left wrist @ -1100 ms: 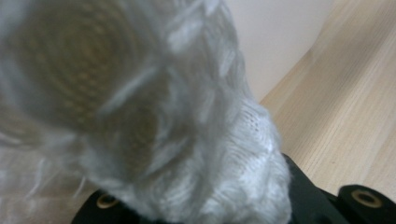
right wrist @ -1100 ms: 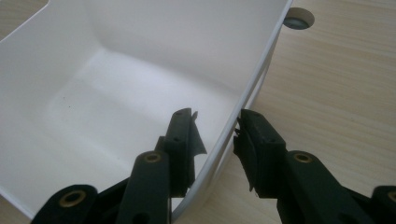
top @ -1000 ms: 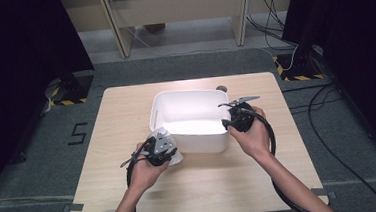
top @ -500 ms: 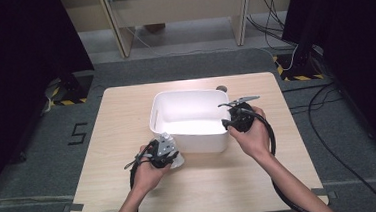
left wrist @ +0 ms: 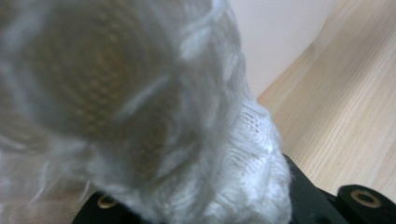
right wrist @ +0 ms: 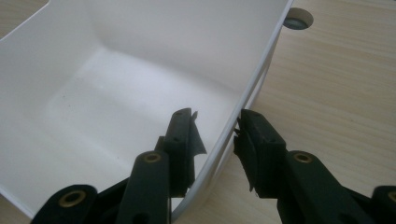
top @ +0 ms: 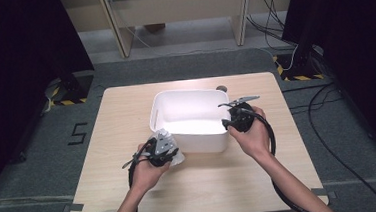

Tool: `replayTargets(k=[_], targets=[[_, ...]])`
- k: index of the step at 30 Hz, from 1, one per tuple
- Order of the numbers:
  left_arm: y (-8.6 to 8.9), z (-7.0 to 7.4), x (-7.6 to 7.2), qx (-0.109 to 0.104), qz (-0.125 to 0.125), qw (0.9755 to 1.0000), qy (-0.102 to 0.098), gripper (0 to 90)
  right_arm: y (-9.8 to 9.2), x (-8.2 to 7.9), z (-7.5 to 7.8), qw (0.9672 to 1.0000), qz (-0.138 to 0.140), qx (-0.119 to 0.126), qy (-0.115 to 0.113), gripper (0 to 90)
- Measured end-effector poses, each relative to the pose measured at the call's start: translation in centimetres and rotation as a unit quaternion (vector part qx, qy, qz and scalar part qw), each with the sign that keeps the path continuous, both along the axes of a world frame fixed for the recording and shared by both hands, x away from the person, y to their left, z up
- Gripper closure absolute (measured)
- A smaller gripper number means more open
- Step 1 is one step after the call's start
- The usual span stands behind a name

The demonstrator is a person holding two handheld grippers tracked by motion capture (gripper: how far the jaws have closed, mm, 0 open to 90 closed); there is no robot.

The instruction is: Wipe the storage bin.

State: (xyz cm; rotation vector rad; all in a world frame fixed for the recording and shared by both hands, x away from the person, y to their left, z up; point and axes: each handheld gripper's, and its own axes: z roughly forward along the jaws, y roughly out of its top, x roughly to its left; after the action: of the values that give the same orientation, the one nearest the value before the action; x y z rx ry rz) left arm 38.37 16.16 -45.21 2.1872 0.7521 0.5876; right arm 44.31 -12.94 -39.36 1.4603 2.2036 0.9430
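A white bin stands on the table, a rectangular tub with rounded corners, smooth matte walls and a thin rolled rim; its inside is bare and brightly lit. In the right gripper view its floor looks clean apart from a few tiny dark specks, and its wall curves up toward a small round hole in the tabletop just beyond the bin's far corner. The right gripper sits at the bin's right rim, with one jaw inside the wall and the other outside; in the right gripper view the right gripper straddles that wall, the jaws partly spread, the inner one close to or touching the plastic, the outer one a little off it, so a firm pinch cannot be told. The left gripper is just in front of the bin's near wall, by its left corner, pinching a white cloth. In the left gripper view the cloth is a blurred, fuzzy knit bunched over the jaws, which are pressed together on it, with the bin's pale wall just behind.
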Motion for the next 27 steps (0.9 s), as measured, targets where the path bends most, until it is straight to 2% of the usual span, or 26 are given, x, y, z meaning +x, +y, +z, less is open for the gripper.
replayTargets(k=[5, 10, 14, 20, 27], targets=[[-0.1, 1.6, -0.2, -0.005, -0.002, 0.9998, -0.018, 81.1, 0.0, 0.0, 0.0, 1.0, -0.001, -0.002, 0.0, 65.9], [-0.3, 2.2, -0.2, -0.001, -0.004, 0.9997, -0.023, 81.1, 0.0, 0.1, 0.0, 1.0, -0.001, -0.002, -0.001, 65.9], [-0.3, 2.0, -0.2, -0.004, -0.002, 0.9998, -0.021, 81.1, 0.0, 0.0, 0.0, 1.0, -0.001, -0.002, -0.001, 65.5], [-0.3, 1.2, 0.0, 0.01, -0.002, 0.9998, -0.015, 81.1, 0.0, 0.0, 0.0, 1.0, 0.001, -0.004, -0.002, 65.1], [-0.7, -0.2, 0.3, 0.017, 0.0, 0.9998, -0.007, 81.1, 0.1, 0.0, 0.0, 1.0, 0.0, -0.003, -0.003, 64.7]])
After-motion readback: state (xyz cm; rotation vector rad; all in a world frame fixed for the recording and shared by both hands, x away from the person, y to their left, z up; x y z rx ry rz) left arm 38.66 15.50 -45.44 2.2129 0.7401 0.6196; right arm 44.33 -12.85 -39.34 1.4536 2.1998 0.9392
